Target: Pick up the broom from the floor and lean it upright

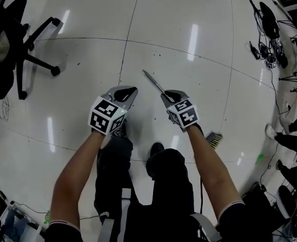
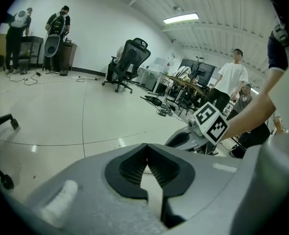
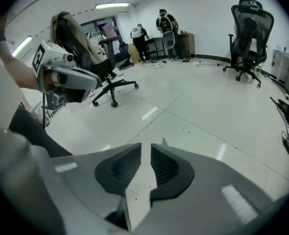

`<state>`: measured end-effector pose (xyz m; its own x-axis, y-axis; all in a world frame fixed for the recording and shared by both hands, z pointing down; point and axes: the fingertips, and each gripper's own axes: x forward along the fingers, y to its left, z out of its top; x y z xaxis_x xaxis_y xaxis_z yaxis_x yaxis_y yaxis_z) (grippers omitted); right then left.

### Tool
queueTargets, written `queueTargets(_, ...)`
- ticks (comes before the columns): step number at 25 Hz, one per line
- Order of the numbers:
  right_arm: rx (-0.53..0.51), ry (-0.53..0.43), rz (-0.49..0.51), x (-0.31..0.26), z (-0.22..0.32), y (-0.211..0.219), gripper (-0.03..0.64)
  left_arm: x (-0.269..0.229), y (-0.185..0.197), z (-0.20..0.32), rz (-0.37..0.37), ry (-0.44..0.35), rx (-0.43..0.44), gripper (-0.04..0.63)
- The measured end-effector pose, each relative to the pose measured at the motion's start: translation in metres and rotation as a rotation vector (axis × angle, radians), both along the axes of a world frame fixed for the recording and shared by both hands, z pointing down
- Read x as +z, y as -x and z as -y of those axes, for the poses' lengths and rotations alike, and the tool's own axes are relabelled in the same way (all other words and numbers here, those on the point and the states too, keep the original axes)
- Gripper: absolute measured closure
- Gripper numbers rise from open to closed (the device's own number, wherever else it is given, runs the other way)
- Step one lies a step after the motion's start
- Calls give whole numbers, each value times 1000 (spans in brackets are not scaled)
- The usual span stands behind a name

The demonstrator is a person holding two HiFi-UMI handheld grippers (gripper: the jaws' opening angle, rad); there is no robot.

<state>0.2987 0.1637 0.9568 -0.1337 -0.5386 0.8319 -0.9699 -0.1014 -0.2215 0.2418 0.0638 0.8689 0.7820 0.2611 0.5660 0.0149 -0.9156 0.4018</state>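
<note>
Head view: left gripper [image 1: 132, 90] and right gripper [image 1: 169, 95] are held low over the white floor [image 1: 88, 14], each with a black-and-white square marker cube. The broom [image 1: 152, 79] lies on the floor. Its thin handle runs out up-left from under the right gripper's tips, and its brush head [image 1: 214, 139] shows beside the right forearm. Contact can't be told here. The left gripper is just beside the handle, not on it. Left gripper view: jaws together at the tips, nothing between them, with the right gripper [image 2: 186, 140] near ahead. Right gripper view: jaws a narrow gap apart, only floor in the gap. A thin grey sliver [image 3: 165, 142] shows just past one tip; can't tell if it's the handle.
</note>
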Motion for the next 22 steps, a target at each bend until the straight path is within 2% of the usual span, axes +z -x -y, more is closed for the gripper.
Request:
queueTargets(3, -18, 32, 0, 65, 8, -8, 557, 43, -8, 11, 9, -3, -17, 595)
queueTargets(7, -51, 69, 15, 137, 16, -9, 521, 98, -14, 13, 17, -17, 54, 595)
queueTargets(10, -71, 109, 16, 178, 14, -11, 505, 138, -17, 19, 36, -59, 87, 595)
queueTargets(12, -74, 130, 4, 206, 14, -16, 493, 161, -19, 29, 44, -66, 64, 595)
queueTargets(15, -93, 165, -30, 245, 16, -25, 474, 185, -21, 45, 43, -35, -1, 595)
queueTargets(18, -107, 201, -65, 263, 15, -29, 474, 199, -15, 52, 56, -21, -22, 595)
queueTargets(19, -111, 201, -87, 265, 15, -32, 506, 202, -11, 53, 64, -21, -25, 595)
queueTargets(22, -119, 199, -94, 267, 14, -30, 535, 211, 2, 52, 91, -17, -35, 595)
